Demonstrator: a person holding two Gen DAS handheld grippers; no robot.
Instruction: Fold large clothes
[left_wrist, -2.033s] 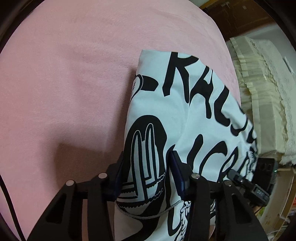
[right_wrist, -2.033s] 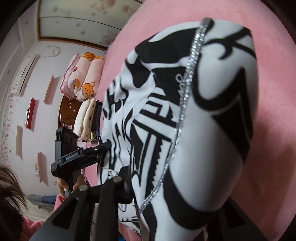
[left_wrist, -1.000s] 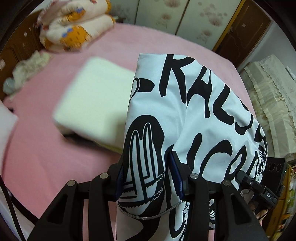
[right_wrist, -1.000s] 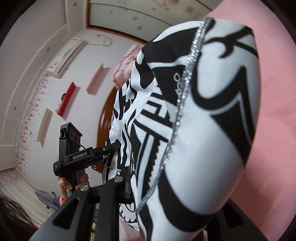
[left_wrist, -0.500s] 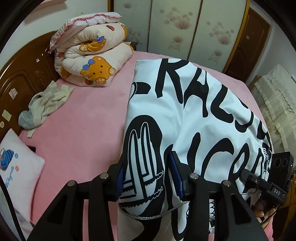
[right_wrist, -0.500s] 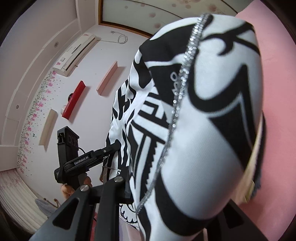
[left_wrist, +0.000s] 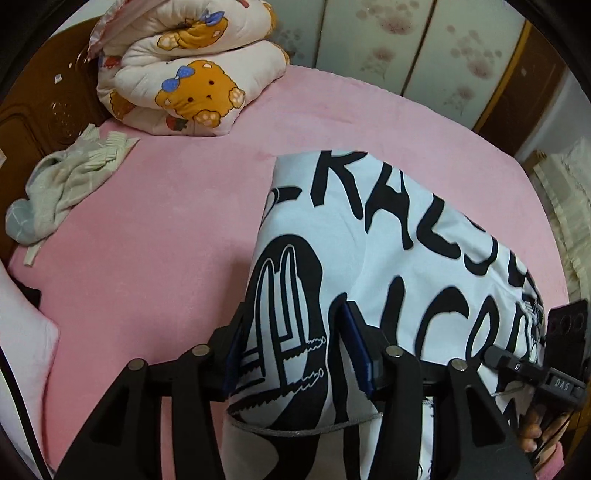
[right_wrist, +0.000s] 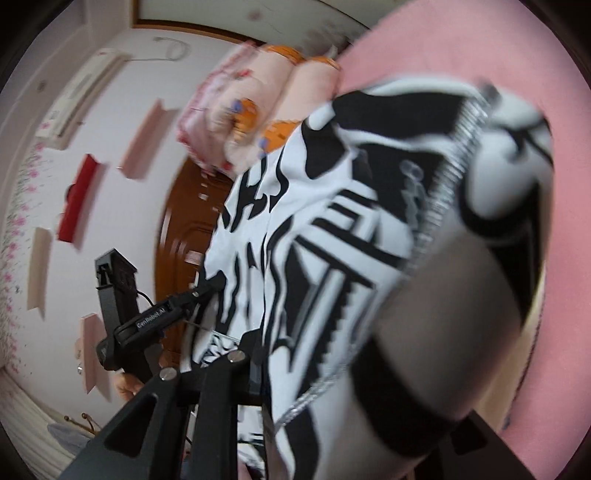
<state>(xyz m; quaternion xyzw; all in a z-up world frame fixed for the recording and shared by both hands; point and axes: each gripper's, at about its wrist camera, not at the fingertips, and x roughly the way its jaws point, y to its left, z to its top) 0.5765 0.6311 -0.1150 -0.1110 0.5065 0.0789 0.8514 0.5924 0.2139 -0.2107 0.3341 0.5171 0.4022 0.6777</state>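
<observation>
A large white garment with bold black lettering and a silver trim (left_wrist: 399, 251) hangs stretched between my two grippers above the pink bed (left_wrist: 155, 236). My left gripper (left_wrist: 291, 350) is shut on one edge of it. The right gripper shows at the right of the left wrist view (left_wrist: 532, 365), holding the other end. In the blurred right wrist view the garment (right_wrist: 332, 240) bulges over my right gripper (right_wrist: 258, 354) and hides its right finger. The left gripper (right_wrist: 199, 295) shows there, clamped on the cloth.
A rolled bear-print quilt (left_wrist: 184, 74) lies at the head of the bed by the wooden headboard (left_wrist: 44, 103). A pale green crumpled garment (left_wrist: 62, 184) lies at the left. A white pillow (left_wrist: 22, 332) is at the left edge. Sliding doors (left_wrist: 424, 55) stand behind.
Both grippers have swung with the garment; the left view now looks lower over the bed towards the quilt. The right view is blurred by motion, and the cloth has shifted over that gripper.
</observation>
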